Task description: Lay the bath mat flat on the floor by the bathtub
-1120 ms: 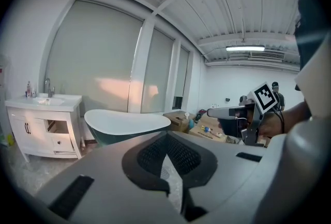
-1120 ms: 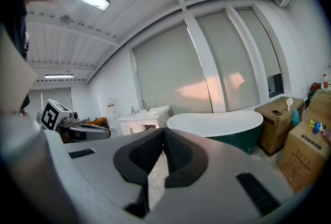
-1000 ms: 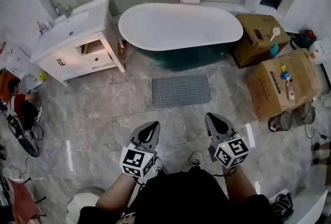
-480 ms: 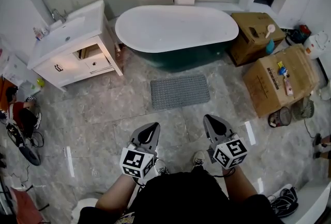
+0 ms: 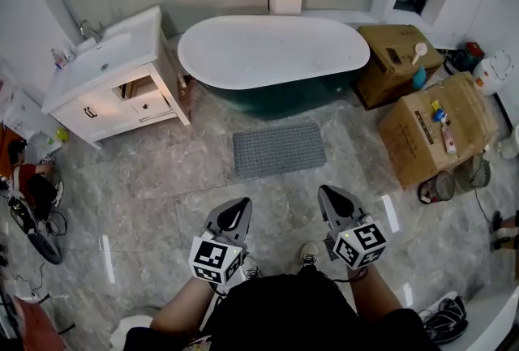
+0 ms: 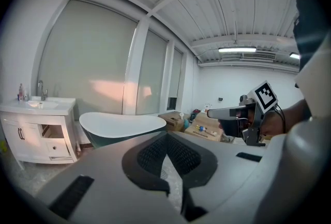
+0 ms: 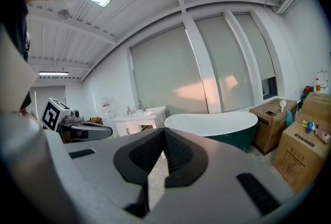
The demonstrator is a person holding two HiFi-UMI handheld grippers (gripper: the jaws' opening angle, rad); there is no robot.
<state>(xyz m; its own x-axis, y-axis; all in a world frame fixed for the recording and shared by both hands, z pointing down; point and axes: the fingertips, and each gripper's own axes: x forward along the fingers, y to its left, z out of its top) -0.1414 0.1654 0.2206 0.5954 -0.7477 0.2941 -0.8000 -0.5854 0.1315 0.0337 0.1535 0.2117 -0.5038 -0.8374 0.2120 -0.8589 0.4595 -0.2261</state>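
Observation:
A grey textured bath mat (image 5: 279, 150) lies flat on the marble floor, right in front of the white and dark green bathtub (image 5: 273, 49). Both grippers are held close to the person's body, well short of the mat. My left gripper (image 5: 241, 203) is shut with nothing in it, its jaws meeting at the tip in the left gripper view (image 6: 165, 137). My right gripper (image 5: 328, 193) is shut and empty too, with its jaws closed at the tip (image 7: 164, 132). The bathtub (image 6: 121, 125) shows beyond the jaws in both gripper views (image 7: 217, 123).
A white vanity with a sink (image 5: 113, 70) stands left of the tub. Two cardboard boxes (image 5: 401, 49) (image 5: 434, 139) stand to the right, with a wire basket (image 5: 434, 191) beside them. A bicycle (image 5: 32, 211) leans at the far left.
The head view has drifted slightly, so the room sits a little lower and further left. Both grippers stay shut by the body and the mat lies as before.

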